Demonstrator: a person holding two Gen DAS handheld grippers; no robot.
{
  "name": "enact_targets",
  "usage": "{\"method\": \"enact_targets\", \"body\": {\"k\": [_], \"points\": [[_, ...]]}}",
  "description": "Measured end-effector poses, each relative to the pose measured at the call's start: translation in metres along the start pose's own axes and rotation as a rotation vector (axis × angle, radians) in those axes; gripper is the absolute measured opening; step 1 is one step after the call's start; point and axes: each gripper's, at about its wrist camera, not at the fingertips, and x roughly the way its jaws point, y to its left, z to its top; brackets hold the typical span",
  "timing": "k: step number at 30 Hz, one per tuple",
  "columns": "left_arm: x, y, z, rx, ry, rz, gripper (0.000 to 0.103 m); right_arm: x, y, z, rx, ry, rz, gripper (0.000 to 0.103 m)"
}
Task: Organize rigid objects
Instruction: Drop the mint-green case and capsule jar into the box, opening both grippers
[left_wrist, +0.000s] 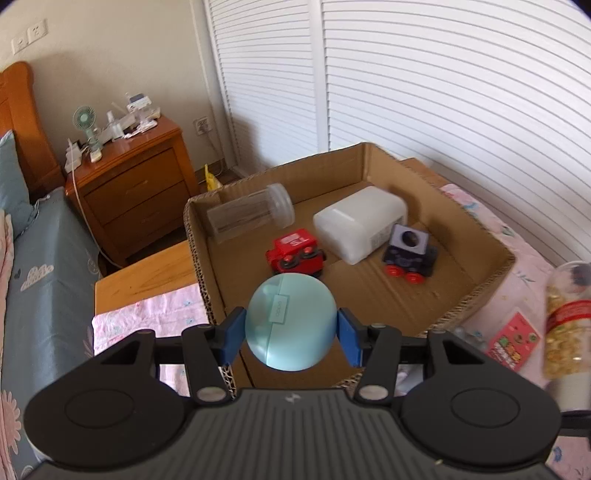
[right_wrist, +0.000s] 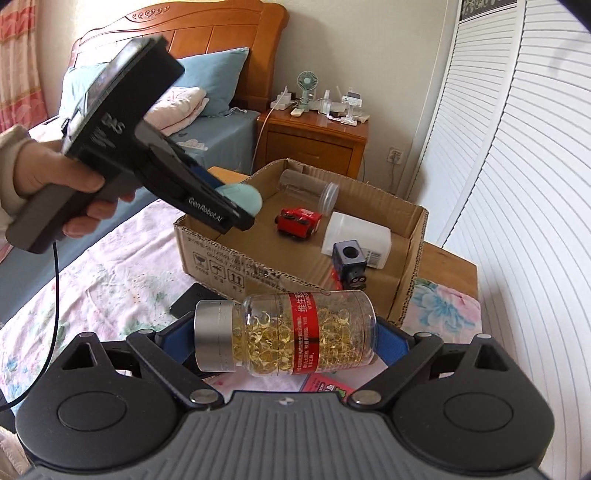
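My left gripper (left_wrist: 291, 326) is shut on a round teal earbud case (left_wrist: 291, 314) and holds it above the near edge of an open cardboard box (left_wrist: 491, 273). In the right wrist view the same gripper (right_wrist: 240, 206) hangs over the box (right_wrist: 221, 254) with the case (right_wrist: 245, 197). My right gripper (right_wrist: 286, 339) is shut on a clear capsule bottle (right_wrist: 284, 336) with a red label and silver cap, held sideways in front of the box. Inside the box lie a red toy train (left_wrist: 295, 254), a dark blue toy train (left_wrist: 408, 254), a white container (left_wrist: 360, 221) and a clear jar (left_wrist: 251, 212).
The box stands on a bed with a pink floral sheet (right_wrist: 110, 280). A black phone (right_wrist: 194, 301) and a pink card (right_wrist: 325, 386) lie on the sheet near my right gripper. A wooden nightstand (left_wrist: 136, 184) and white louvred doors (left_wrist: 443, 92) stand behind.
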Motion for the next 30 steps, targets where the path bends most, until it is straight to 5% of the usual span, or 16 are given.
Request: {"method": "enact_targets", "body": {"k": [2,4,8,10,30], "points": [[0.002,0.003,-0.002,-0.008,-0.007,0.002,0.058,0.001,-0.001,0.001,0.001,0.002,-0.005,0.098],[0.000,0.006,-0.003,-0.012,-0.016,0.018,0.076,0.002,-0.002,0.001,0.003,0.005,-0.008,0.098],[-0.014,0.008,-0.008,-0.012,-0.042,0.028,0.082,0.003,-0.002,0.004,0.013,0.006,-0.012,0.098],[-0.025,0.009,-0.013,-0.017,-0.063,0.022,0.095,0.003,-0.002,0.006,0.016,0.006,-0.013,0.098],[-0.099,-0.016,-0.116,0.006,-0.070,-0.018,0.099,0.036,-0.003,0.060,0.169,0.045,-0.071,0.098]]}}
